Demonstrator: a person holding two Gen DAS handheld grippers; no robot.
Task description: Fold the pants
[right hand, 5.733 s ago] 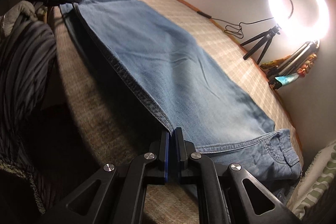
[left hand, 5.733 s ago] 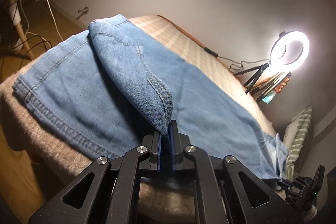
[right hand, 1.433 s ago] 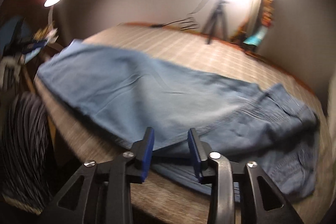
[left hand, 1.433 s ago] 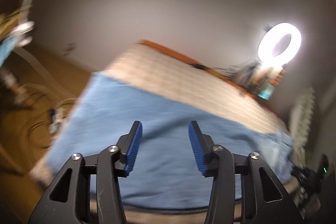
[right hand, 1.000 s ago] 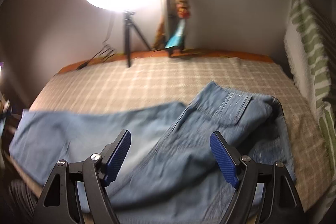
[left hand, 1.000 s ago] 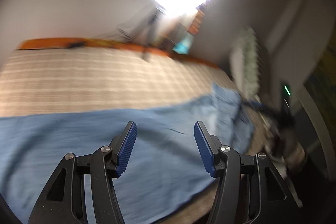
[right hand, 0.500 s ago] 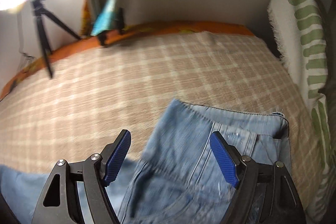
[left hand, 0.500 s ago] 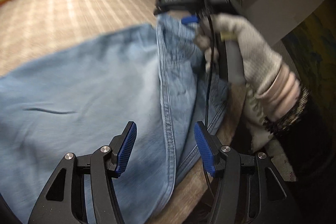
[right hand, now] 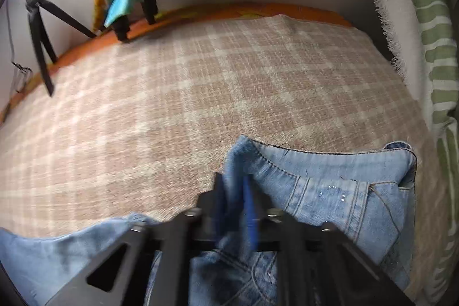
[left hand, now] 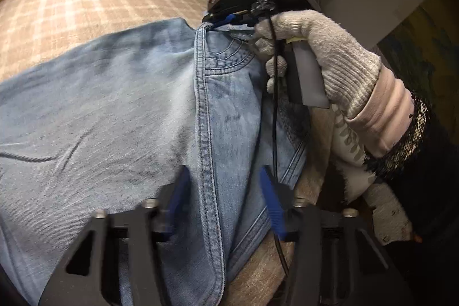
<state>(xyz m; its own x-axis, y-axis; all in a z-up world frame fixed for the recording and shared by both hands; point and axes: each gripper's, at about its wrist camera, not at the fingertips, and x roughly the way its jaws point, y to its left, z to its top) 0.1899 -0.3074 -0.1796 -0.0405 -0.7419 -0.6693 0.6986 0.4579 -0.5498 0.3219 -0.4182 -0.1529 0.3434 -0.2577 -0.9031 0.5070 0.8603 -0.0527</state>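
Two grippers sit at the waist end of the jeans (left hand: 114,105), which lie flat on the checked bed (right hand: 172,93). We find the right gripper (right hand: 233,208) pinching the waistband corner. The left gripper (left hand: 226,205) has been closing, jaws narrowed astride the side seam, not yet pressing it.

surface: bed (right hand: 200,82), covered by plaid blanket | on it: denim pants (left hand: 100,105) spread under and between fingers; tripod legs (right hand: 43,48) beyond fingertips

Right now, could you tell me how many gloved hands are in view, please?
1: a gloved hand at the right of the left wrist view, beside the jeans' waistband. The other hand is out of view.
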